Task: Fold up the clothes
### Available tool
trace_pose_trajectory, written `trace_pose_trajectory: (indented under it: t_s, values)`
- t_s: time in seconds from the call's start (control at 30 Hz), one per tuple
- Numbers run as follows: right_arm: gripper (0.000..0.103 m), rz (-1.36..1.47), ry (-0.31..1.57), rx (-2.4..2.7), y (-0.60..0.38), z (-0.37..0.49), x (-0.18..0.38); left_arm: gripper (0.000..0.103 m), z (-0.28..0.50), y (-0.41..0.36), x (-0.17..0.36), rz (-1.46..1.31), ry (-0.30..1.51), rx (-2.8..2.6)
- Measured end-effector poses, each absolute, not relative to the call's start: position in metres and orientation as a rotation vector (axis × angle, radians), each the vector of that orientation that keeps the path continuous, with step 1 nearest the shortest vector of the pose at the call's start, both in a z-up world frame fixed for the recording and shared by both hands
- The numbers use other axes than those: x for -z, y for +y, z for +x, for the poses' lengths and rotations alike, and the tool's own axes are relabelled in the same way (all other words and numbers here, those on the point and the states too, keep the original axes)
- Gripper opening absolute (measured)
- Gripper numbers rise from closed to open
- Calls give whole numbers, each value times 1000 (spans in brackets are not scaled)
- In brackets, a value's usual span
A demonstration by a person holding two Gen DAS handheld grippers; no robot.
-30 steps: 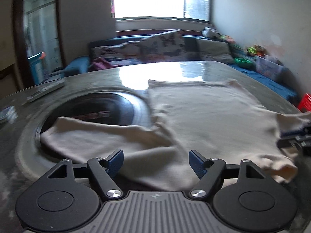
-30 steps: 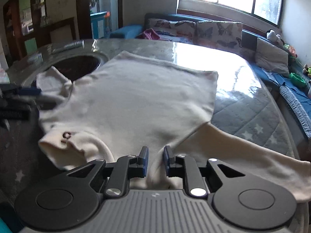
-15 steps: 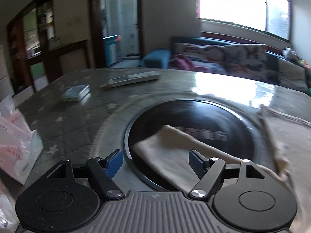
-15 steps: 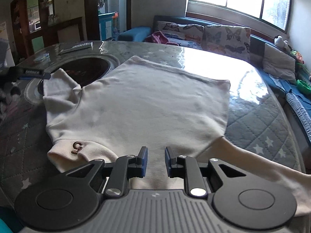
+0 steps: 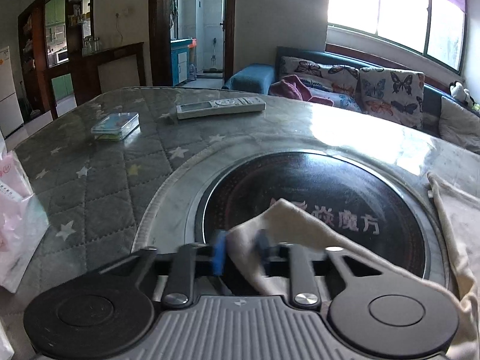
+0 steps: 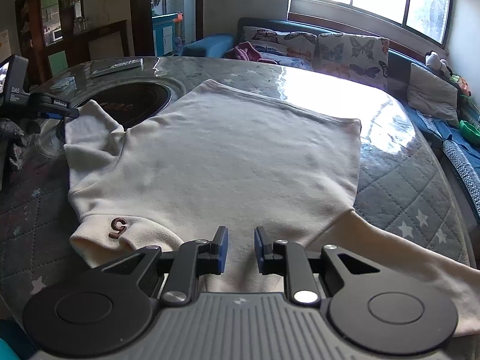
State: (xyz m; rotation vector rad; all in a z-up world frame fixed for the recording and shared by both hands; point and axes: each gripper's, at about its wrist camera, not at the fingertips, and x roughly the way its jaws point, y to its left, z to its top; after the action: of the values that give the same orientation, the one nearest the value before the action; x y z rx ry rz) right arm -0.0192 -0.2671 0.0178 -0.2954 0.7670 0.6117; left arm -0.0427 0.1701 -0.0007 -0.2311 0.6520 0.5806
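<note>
A cream sweatshirt (image 6: pixel 228 156) lies spread flat on the table, with a brown "5" on its collar (image 6: pixel 118 228). Its left sleeve (image 5: pixel 288 225) lies over the black round cooktop. My left gripper (image 5: pixel 241 252) is closing on the sleeve's end, the cloth between its blurred jaws; it also shows in the right wrist view (image 6: pixel 57 109) at the sleeve tip. My right gripper (image 6: pixel 241 250) hovers over the neck edge of the sweatshirt, its jaws a little apart with nothing between them. The right sleeve (image 6: pixel 399 258) stretches off to the right.
A black round cooktop (image 5: pixel 345 186) is set in the table. A white remote (image 5: pixel 220 107) and a small clear box (image 5: pixel 115 126) lie at the far side. A pink-white plastic bag (image 5: pixel 15 219) stands at the left edge. A sofa with butterfly cushions (image 6: pixel 330 51) is behind.
My left gripper swung left from the sweatshirt body to the sleeve over the cooktop and its jaws closed onto the sleeve end. My right gripper rose slightly and opened a little.
</note>
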Motion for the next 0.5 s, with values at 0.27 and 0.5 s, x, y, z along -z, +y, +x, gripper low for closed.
trace_pose_trajectory:
  t_s: [0.27, 0.5]
  values:
    - [19, -282, 742, -606, -271, -21, -25, 5, -43, 171, -33, -275, 553, -533]
    - [19, -263, 719, -598, -276, -23, -31, 5, -48, 142, -75, -269, 461, -424]
